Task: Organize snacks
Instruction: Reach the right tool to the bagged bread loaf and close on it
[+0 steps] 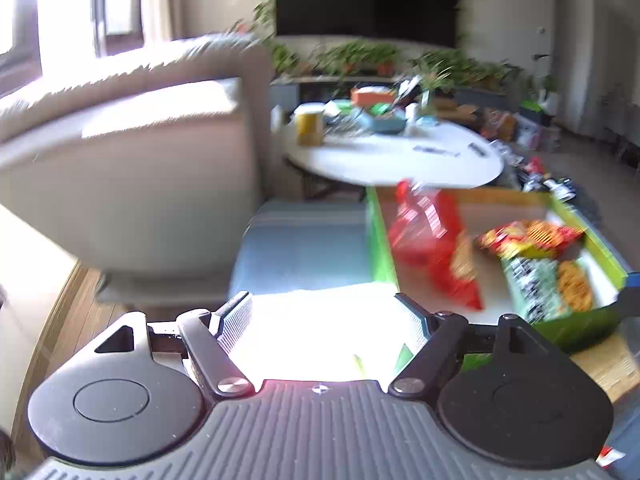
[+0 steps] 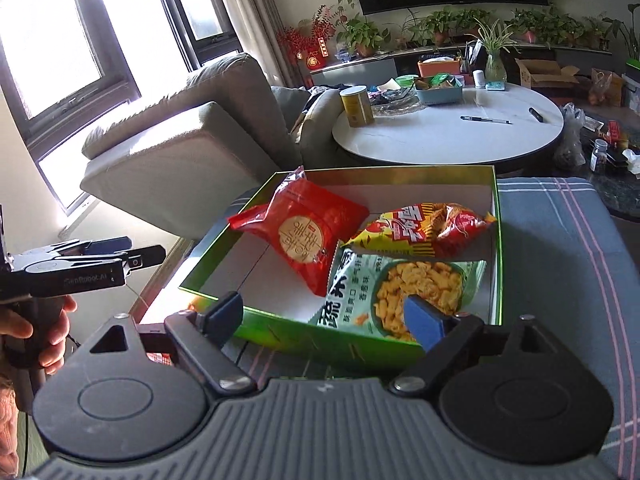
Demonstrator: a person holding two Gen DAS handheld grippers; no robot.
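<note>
A green box (image 2: pixel 497 216) with a white inside stands on a striped blue cloth and holds three snack bags: a red biscuit bag (image 2: pixel 304 236), a red-yellow chip bag (image 2: pixel 424 230) and a green-white cracker bag (image 2: pixel 404 292). My right gripper (image 2: pixel 324 314) is open and empty, just above the box's near rim. My left gripper (image 1: pixel 324 316) is open and empty, left of the box (image 1: pixel 378 240); it also shows at the far left of the right wrist view (image 2: pixel 120 256). The left wrist view is blurred; the bags (image 1: pixel 436 248) show in the box.
A grey sofa (image 2: pixel 192 132) stands to the left. A round white table (image 2: pixel 452 132) behind the box carries a yellow canister (image 2: pixel 357 106), a teal basket, pens and clutter. Plants and a TV line the back wall. Bags and jars lie at the right.
</note>
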